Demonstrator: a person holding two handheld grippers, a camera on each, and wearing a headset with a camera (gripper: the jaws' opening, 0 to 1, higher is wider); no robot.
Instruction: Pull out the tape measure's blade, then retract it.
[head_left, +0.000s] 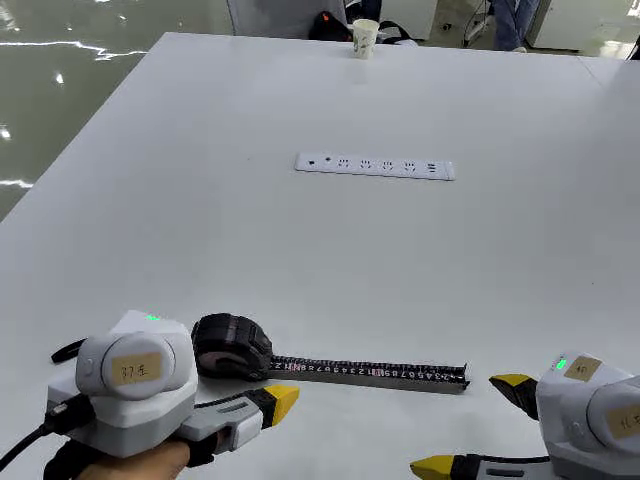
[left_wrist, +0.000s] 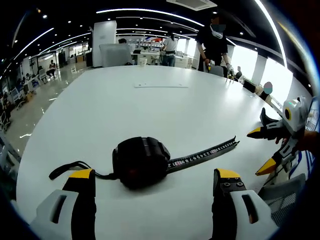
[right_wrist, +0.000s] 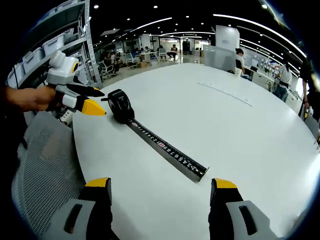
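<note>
A black tape measure (head_left: 231, 347) lies on the white table (head_left: 300, 250), near its front edge. Its blade (head_left: 370, 373) is pulled out flat to the right, and the end hook (right_wrist: 200, 172) rests on the table. My left gripper (head_left: 262, 372) is open, with the case (left_wrist: 140, 161) just ahead of its yellow-tipped jaws and touching neither. The case's black wrist strap (left_wrist: 65, 169) trails left. My right gripper (head_left: 470, 423) is open just short of the blade's end, holding nothing. Each gripper appears in the other's view: the right gripper (left_wrist: 257, 151) and the left gripper (right_wrist: 97, 99).
A white power strip (head_left: 375, 166) lies mid-table and a paper cup (head_left: 365, 38) stands at the far edge. A grey mesh chair (right_wrist: 45, 150) sits off the near edge. People stand (left_wrist: 212, 35) beyond the table's far side.
</note>
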